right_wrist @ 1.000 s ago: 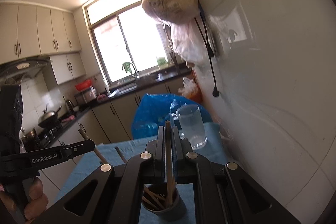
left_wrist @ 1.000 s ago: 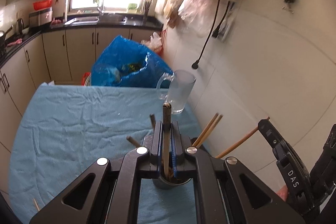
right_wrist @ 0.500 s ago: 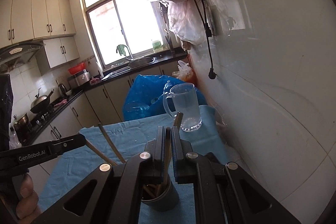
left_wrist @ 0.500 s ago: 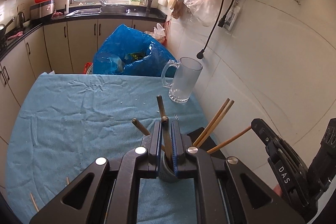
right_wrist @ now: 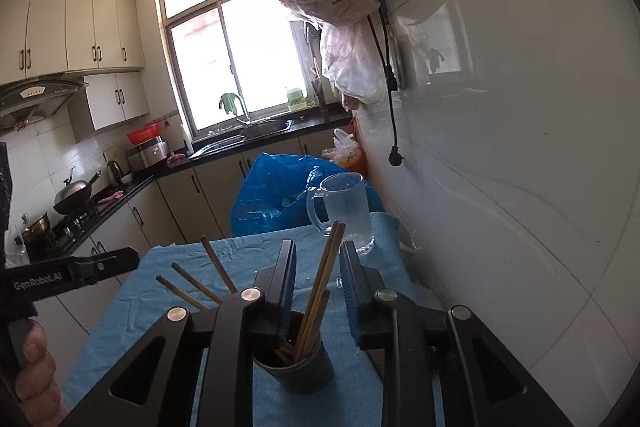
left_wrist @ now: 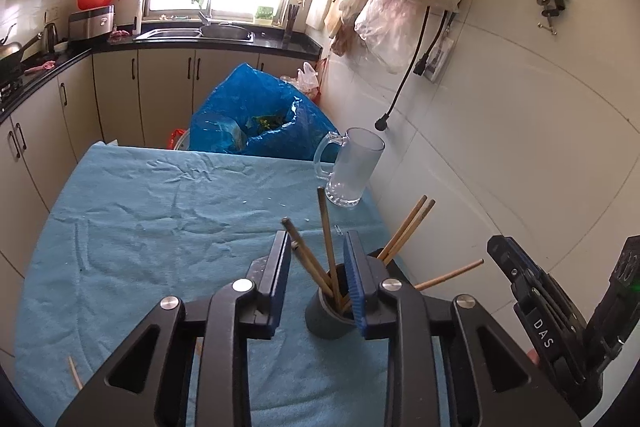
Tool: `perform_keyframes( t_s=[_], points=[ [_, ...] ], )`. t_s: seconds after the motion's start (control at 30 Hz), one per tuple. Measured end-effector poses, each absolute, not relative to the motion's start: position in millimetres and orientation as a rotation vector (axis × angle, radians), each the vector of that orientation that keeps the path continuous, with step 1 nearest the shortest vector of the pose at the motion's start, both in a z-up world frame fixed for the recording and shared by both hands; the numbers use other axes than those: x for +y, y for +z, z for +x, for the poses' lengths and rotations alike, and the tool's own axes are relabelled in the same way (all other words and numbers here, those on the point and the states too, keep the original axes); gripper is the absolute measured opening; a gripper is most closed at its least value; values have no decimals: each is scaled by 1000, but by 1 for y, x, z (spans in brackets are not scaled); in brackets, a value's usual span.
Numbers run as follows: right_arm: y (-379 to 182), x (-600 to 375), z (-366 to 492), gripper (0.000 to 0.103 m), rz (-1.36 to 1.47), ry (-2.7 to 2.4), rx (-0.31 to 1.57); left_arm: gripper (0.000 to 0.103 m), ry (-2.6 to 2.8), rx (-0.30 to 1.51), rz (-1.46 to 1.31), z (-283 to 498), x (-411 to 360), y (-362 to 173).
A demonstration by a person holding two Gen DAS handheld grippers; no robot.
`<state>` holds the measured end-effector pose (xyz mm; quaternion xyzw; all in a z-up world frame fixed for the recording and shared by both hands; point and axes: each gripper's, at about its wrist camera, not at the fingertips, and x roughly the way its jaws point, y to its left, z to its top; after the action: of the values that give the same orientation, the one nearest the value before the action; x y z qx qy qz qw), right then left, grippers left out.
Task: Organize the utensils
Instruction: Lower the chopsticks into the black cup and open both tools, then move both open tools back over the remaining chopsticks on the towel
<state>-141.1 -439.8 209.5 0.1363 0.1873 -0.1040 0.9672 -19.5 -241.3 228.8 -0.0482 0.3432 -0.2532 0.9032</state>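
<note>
A dark round cup (left_wrist: 326,321) stands on the blue cloth and holds several wooden chopsticks (left_wrist: 329,245) that fan outward. My left gripper (left_wrist: 317,251) is open, its blue-padded jaws to either side of the chopsticks above the cup. In the right wrist view the same cup (right_wrist: 294,363) holds the chopsticks (right_wrist: 322,277), and my right gripper (right_wrist: 318,257) is open around them. Each gripper shows at the edge of the other's view. One loose chopstick (left_wrist: 74,373) lies on the cloth at the near left.
A clear glass mug (left_wrist: 352,169) stands at the table's far right by the white tiled wall. A blue plastic bag (left_wrist: 256,119) sits beyond the far table edge. Kitchen counters and cabinets run along the left and back.
Both grippers were shut on a chopstick over the cup; both have opened. The released chopsticks now stand in the cup, leaning.
</note>
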Motion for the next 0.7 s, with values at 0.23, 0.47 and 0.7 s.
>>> perform_keyframes(
  t_s=[0.23, 0.47, 0.7],
  points=[
    [209, -422, -164, 41, 240, -265, 376, 32, -498, 679, -103, -40, -210, 228],
    [187, -405, -186, 53, 241, -310, 416, 36, -462, 688, -96, -61, -177, 205],
    [157, -372, -198, 62, 221, -295, 477, 43, -387, 724, -55, -83, -136, 155]
  ],
)
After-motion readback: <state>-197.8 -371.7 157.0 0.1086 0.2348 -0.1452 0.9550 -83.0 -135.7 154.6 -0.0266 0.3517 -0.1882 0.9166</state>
